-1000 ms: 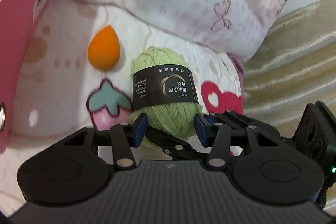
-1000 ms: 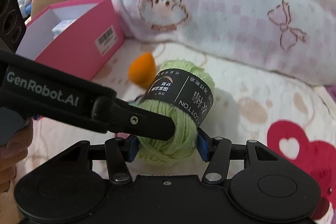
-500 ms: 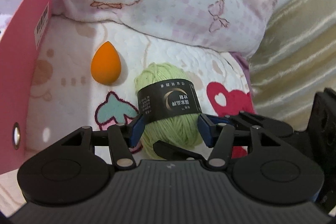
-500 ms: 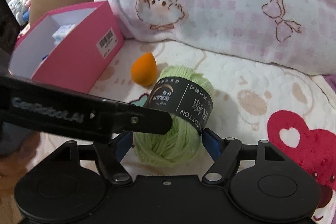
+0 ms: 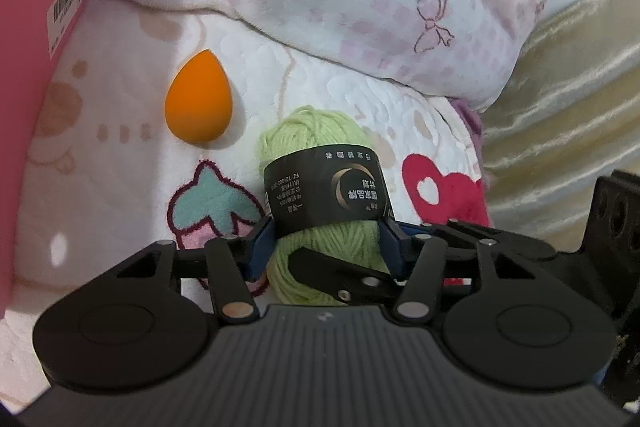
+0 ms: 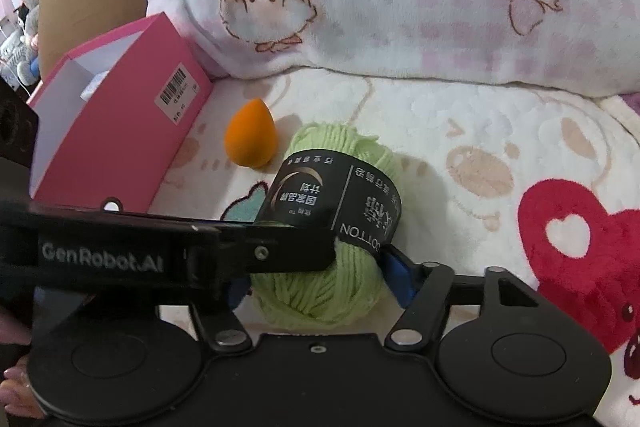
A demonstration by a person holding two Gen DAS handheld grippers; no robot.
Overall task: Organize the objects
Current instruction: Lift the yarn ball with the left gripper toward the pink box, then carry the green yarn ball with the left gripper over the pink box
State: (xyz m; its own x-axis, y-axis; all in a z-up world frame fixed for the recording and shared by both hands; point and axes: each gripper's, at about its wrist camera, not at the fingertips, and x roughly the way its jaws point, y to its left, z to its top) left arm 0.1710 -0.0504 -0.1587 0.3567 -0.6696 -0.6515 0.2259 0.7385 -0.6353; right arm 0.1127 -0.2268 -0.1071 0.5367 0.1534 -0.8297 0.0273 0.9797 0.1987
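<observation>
Partly hidden by left gripper [image 5: 326,247] finger: one pad of right gripper [image 6: 316,279], jaws just closing around green yarn ball [image 6: 340,143], grip unclear. Left gripper jaws, also just closing, pinching yarn ball on bed [image 6: 460,115]. Just beyond yarn ball: orange sponge [image 5: 198,99], then cropped pink box [image 6: 120,131], contents indistinct.

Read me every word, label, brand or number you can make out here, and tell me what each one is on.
"GenRobot.AI": white lettering on the side of the left gripper, seen from the right wrist.
"OTTON": on the black band around the green yarn ball, first letter hidden.
Chinese characters on that band: upside down, too small to read reliably.
Barcode sticker on the pink box: digits too blurred.
</observation>
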